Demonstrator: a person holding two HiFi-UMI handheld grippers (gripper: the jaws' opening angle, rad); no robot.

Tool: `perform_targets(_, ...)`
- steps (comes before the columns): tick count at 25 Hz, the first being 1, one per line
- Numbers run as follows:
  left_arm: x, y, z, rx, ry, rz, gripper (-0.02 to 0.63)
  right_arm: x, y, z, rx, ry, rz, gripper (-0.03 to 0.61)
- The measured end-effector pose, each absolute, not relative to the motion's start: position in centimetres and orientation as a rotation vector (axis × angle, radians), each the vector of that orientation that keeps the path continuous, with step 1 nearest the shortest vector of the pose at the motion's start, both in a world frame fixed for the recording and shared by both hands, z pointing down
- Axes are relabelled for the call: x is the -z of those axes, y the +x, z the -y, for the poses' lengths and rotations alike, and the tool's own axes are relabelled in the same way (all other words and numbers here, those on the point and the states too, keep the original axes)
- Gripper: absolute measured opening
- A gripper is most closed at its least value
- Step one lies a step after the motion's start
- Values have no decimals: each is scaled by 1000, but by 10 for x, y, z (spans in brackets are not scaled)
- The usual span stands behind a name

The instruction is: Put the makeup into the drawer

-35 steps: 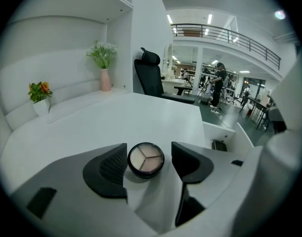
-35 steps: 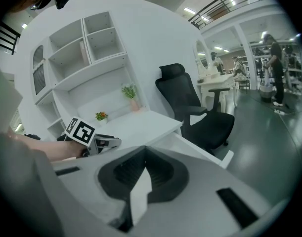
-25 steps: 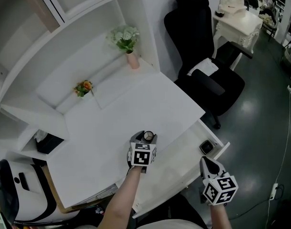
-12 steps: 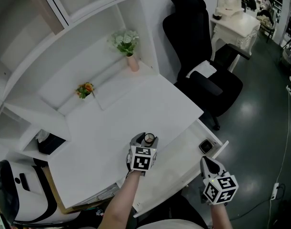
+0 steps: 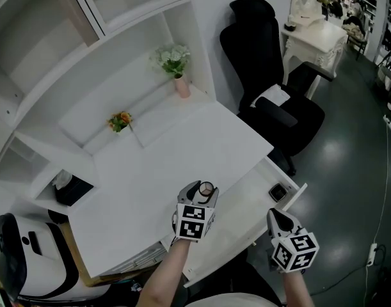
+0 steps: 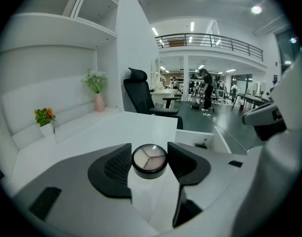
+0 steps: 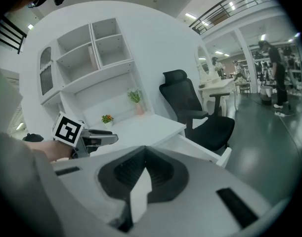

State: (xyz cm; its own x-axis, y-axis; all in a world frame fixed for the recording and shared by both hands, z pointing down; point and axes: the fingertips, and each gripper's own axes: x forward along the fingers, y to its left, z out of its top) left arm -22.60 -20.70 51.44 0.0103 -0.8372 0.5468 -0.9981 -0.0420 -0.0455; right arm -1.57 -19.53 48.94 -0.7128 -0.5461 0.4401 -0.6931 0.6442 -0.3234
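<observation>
A round makeup compact (image 5: 207, 187) with a dark rim and pale powders (image 6: 149, 159) sits between the fingers of my left gripper (image 5: 203, 191), which is shut on it above the white desk (image 5: 182, 152) near its front edge. In the left gripper view the jaws of the left gripper (image 6: 149, 165) press on both sides of the compact. The open white drawer (image 5: 296, 198) lies to the right, with a small black item (image 5: 278, 192) in it. My right gripper (image 5: 275, 215) hovers near the drawer's front, shut and empty (image 7: 145, 149).
A black office chair (image 5: 272, 75) stands just behind the drawer. A pink vase with flowers (image 5: 182, 86) and a small orange flower pot (image 5: 120, 121) stand on the desk's back ledge. A black box (image 5: 72, 189) sits on a low shelf at the left.
My left gripper has risen and shifted slightly right toward the drawer, still holding the compact. The right gripper has barely moved.
</observation>
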Motion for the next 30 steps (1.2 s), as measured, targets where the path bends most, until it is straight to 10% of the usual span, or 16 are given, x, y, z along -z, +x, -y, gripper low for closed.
perform_targets(30,-480,-154,134,-610,2210,1733,229,-467,21,111,-663,1181,2554,3)
